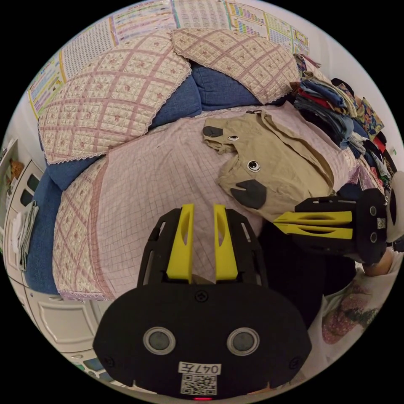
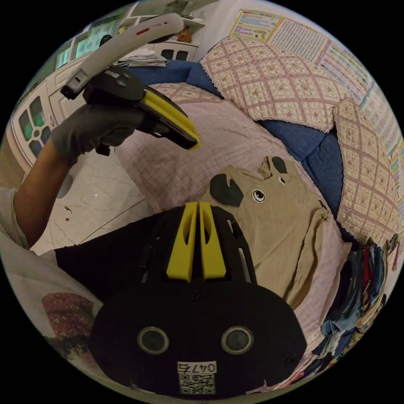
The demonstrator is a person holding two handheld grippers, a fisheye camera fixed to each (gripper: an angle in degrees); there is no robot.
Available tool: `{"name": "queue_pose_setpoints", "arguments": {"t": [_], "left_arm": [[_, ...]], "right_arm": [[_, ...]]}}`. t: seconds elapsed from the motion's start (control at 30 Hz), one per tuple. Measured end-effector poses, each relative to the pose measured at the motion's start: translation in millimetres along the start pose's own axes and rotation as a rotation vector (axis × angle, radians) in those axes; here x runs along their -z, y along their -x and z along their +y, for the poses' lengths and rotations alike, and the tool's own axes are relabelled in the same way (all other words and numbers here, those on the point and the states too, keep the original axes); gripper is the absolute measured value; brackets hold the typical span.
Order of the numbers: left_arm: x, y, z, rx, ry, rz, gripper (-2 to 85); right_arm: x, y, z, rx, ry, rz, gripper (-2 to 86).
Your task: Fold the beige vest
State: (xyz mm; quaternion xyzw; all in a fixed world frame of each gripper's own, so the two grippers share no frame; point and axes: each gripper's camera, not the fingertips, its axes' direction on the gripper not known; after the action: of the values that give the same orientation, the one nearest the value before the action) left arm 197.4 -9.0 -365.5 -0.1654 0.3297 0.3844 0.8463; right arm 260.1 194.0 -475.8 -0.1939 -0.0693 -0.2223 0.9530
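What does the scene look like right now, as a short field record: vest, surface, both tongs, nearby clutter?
vest: beige cotton vest with dark ear patches and printed eyes, lying rumpled, not yet folded
surface: pink checked quilted sofa cover
left tongs: slightly open, empty, above bare cover beside the vest
right tongs: yellow jaws closed together, empty, near the vest's dark patch
clutter: stack of folded multicoloured clothes at the far side of the vest

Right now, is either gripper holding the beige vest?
No. The beige vest lies loose on the pink checked cover; the left gripper and right gripper grip nothing.
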Motion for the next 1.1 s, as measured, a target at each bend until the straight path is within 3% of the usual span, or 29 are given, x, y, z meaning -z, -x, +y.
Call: {"name": "queue_pose_setpoints", "arguments": {"t": [0.17, 0.4, 0.67, 0.87, 1.1], "left_arm": [[14.5, 13.8, -40.4, -0.074, -0.038, -0.037, 7.6], [12.4, -23.1, -57.2, -0.617, -0.175, 0.002, 12.1], [4.1, -102.2, -55.4, -1.036, -0.304, -0.208, 12.4], [-8.5, -133.8, -66.0, -1.309, -0.19, -0.164, 11.8], [2.3, -126.5, -50.3, -1.294, -0.203, -0.117, 4.2]], "right_arm": [[56.3, -18.3, 14.7, 0.037, -0.039, -0.028, -0.5], [175.0, -100.3, 99.5, -0.094, -0.054, -0.068, -0.5], [271.6, -174.9, 160.1, -0.343, -0.211, -0.032, -0.7], [301.8, -206.5, 167.1, -0.378, -0.231, 0.025, -0.7], [331.1, -230.2, 172.6, -0.414, -0.242, 0.098, -0.7]]}}
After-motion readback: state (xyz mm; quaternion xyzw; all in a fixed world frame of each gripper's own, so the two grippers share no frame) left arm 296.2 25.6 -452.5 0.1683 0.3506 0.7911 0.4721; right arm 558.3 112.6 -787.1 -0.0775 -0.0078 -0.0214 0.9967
